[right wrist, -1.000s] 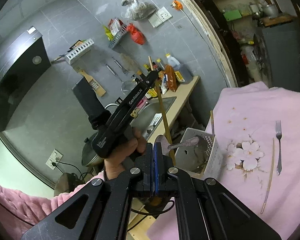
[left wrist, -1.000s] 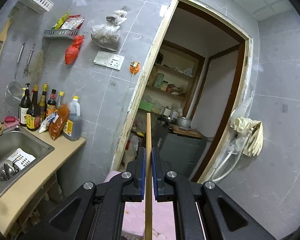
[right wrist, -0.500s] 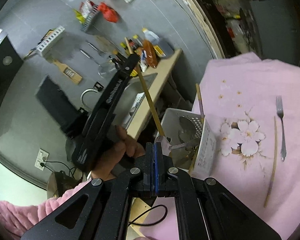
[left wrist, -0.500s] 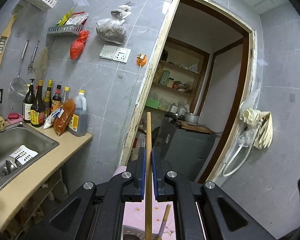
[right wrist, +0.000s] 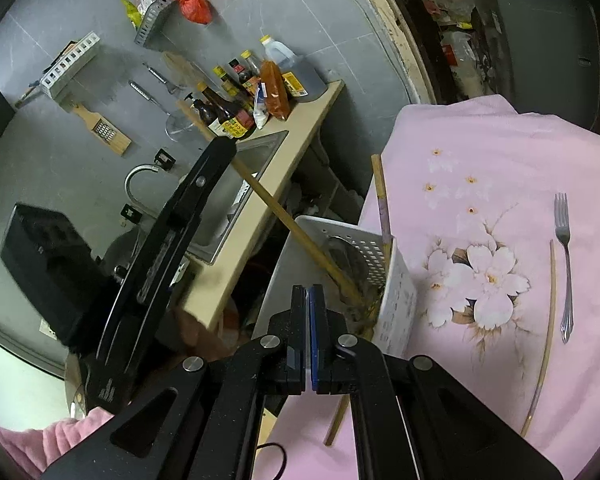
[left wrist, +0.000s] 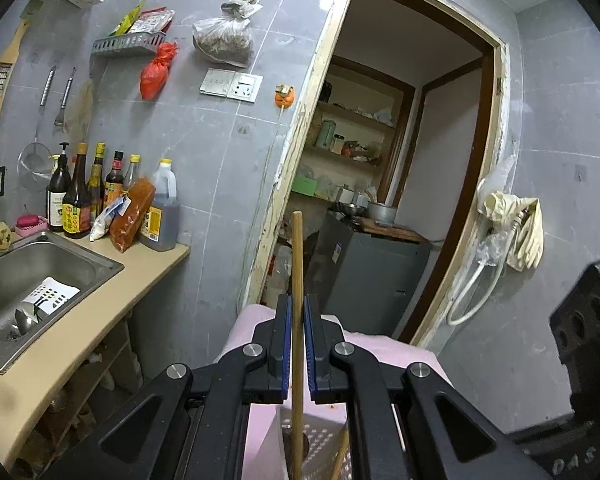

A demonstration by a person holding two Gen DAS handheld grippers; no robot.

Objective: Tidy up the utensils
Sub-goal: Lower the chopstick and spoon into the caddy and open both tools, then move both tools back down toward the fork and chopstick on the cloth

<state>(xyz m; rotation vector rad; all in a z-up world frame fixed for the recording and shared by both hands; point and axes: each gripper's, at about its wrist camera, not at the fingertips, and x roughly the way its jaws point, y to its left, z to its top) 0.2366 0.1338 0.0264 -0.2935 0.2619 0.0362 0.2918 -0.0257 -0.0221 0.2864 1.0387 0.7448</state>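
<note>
Chopstick (left wrist: 297,280) lower, tip in basket (right wrist: 396,292) (gripped)

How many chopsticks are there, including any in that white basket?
3: one chopstick clamped in the left gripper, its lower end in the white basket; one standing in the basket; one beside the fork. Others may be hidden inside.
</note>
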